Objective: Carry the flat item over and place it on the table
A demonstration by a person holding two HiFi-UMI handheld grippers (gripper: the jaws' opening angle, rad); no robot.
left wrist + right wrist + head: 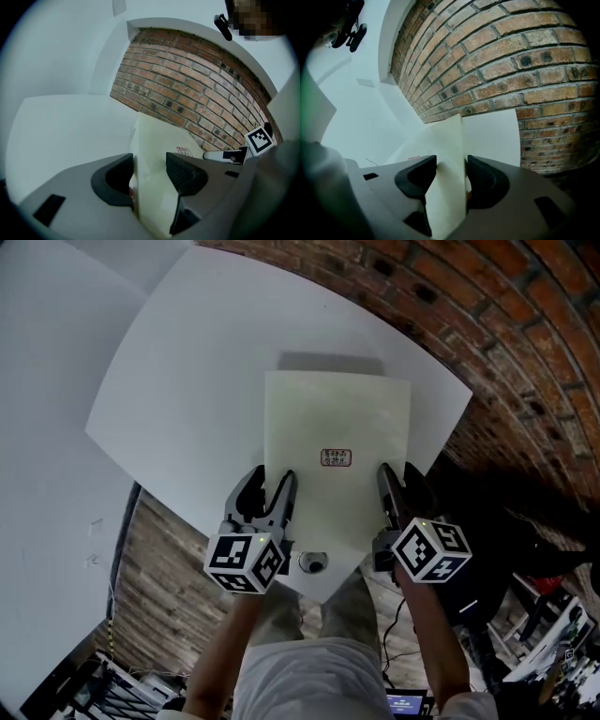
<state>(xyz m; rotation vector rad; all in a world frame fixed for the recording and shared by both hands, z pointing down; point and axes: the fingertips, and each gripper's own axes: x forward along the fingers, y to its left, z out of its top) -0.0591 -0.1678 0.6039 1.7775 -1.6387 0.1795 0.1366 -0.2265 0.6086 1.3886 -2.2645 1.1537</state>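
Observation:
A cream flat sheet point(337, 427) with a small red stamp hangs a little above the white table point(187, 381) and casts a shadow at its far edge. My left gripper point(270, 486) is shut on the sheet's near left part, and my right gripper point(398, 486) is shut on its near right part. In the left gripper view the sheet point(159, 154) runs between the jaws of the left gripper point(150, 164), with the right gripper point(234, 154) beyond it. In the right gripper view the sheet point(450, 140) stands edge-up between the jaws of the right gripper point(451, 168), above the table's corner point(497, 131).
A brick wall point(487, 334) runs along the table's far right side. White wall point(47, 427) is at the left, wood-plank floor point(159, 549) below the table's near edge. A small round dome point(311, 563) sits under the sheet's near edge. Cables and gear point(544, 615) lie at the lower right.

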